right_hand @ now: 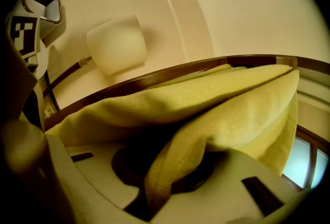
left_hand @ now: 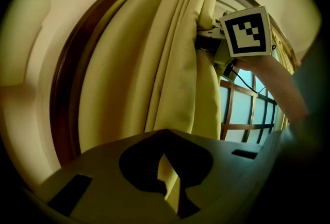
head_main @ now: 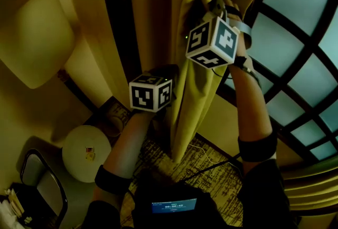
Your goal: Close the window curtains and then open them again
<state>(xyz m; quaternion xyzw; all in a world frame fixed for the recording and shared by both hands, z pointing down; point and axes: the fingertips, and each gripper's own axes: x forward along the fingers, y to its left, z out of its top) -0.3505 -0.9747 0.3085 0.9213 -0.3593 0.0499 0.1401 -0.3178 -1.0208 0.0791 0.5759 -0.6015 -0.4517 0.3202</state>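
Curtain (head_main: 193, 101) hung bunched beside the window (head_main: 296, 38), soft and probably light, with your left tongs (left_hand: 165, 166) pinched shut on its thin edge and your right tongs (right_hand: 165, 181) clamped higher on a thick fold, likely the surer hold.

On the head view I see a pale lampshade (head_main: 31, 38) at ten o'clock, against the wall. A round white table (head_main: 74, 165) sits at seven o'clock, with a small card (head_main: 90, 154) lying on it. A dark-framed chair (head_main: 42, 185) stands just beside the table, at its eight o'clock. A patterned rug (head_main: 158, 151) fills six o'clock, with a white cable (head_main: 203, 150) trailing across it.
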